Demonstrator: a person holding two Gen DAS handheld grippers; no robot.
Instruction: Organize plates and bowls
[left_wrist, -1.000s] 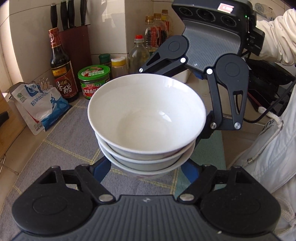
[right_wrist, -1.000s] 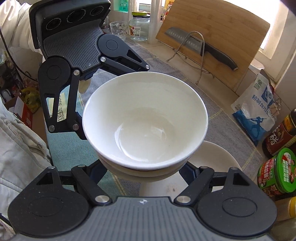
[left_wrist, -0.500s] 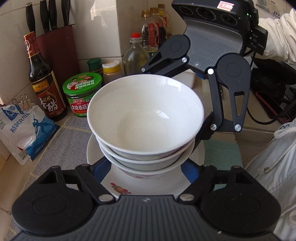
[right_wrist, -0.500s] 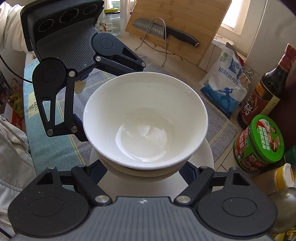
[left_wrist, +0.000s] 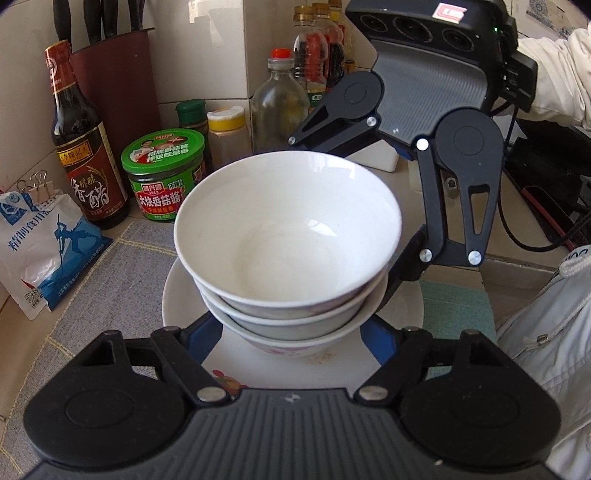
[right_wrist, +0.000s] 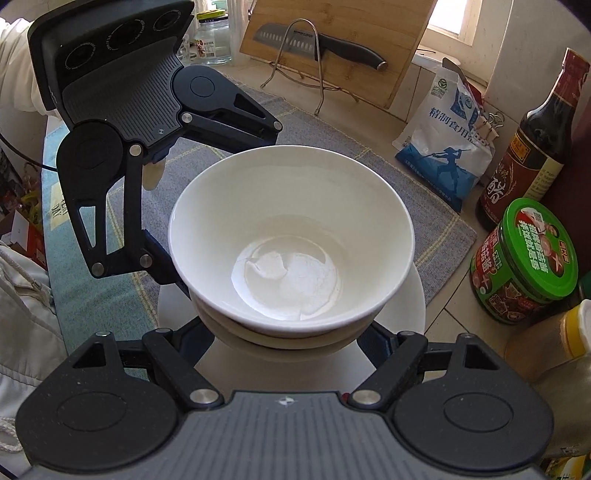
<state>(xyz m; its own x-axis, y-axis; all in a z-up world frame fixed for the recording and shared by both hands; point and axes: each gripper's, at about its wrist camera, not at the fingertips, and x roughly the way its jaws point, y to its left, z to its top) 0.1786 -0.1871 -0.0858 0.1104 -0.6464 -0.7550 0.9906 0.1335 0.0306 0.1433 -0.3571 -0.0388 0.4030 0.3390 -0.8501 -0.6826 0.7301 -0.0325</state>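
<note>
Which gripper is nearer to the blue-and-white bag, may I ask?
Left. The left gripper holds the bowls beside the bag; the right gripper grips their far side.

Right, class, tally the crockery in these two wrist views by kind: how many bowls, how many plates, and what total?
Bowls: 3, nested in one stack, held from opposite sides by the left gripper and the right gripper.
Plates: 1, the white plate directly under the stack; whether the stack touches it cannot be told.
Total: 4 pieces.
</note>
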